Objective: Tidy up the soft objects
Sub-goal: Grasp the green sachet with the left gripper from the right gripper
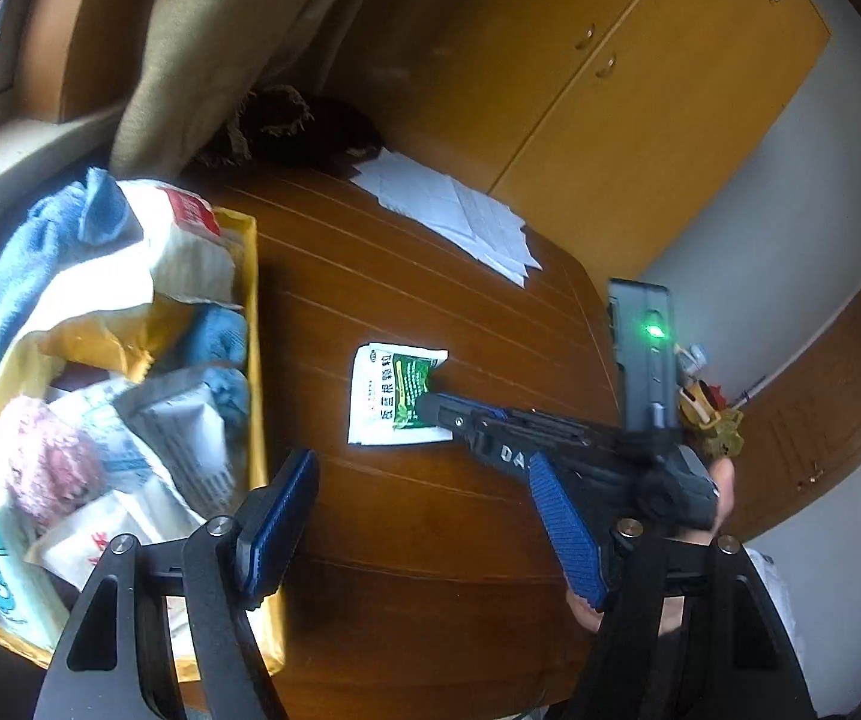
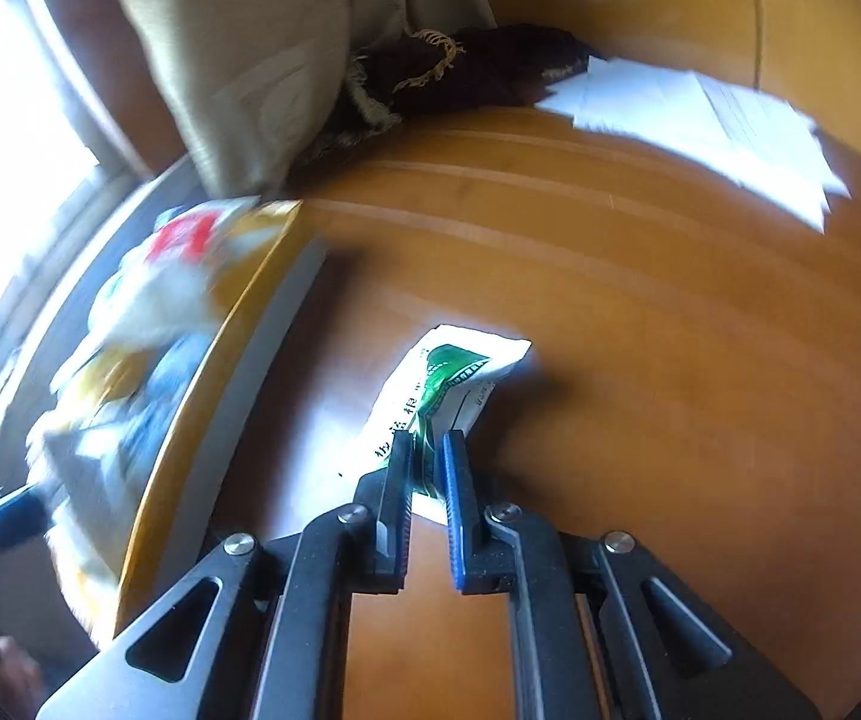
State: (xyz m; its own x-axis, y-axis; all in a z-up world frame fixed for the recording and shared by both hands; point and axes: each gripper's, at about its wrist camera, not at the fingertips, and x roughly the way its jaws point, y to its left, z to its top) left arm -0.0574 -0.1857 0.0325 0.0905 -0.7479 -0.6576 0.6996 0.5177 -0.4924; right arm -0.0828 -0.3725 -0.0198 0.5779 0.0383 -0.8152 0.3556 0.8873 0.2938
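A white and green sachet (image 1: 391,393) lies on the brown wooden table (image 1: 430,510), right of a yellow box (image 1: 257,360) full of soft packets, blue cloth and a pink fluffy ball (image 1: 46,459). My right gripper (image 1: 430,411) is shut on the sachet's near edge; in the right wrist view the sachet (image 2: 448,384) is crumpled between its fingertips and my right gripper (image 2: 428,450) pinches it. My left gripper (image 1: 424,504) is open and empty above the table, just right of the box.
White paper sheets (image 1: 460,216) lie at the table's far side next to a dark fringed cloth (image 1: 292,126) and a beige curtain (image 1: 202,60). A yellow wooden cabinet (image 1: 640,90) stands behind. The box's rim (image 2: 214,372) shows left in the right wrist view.
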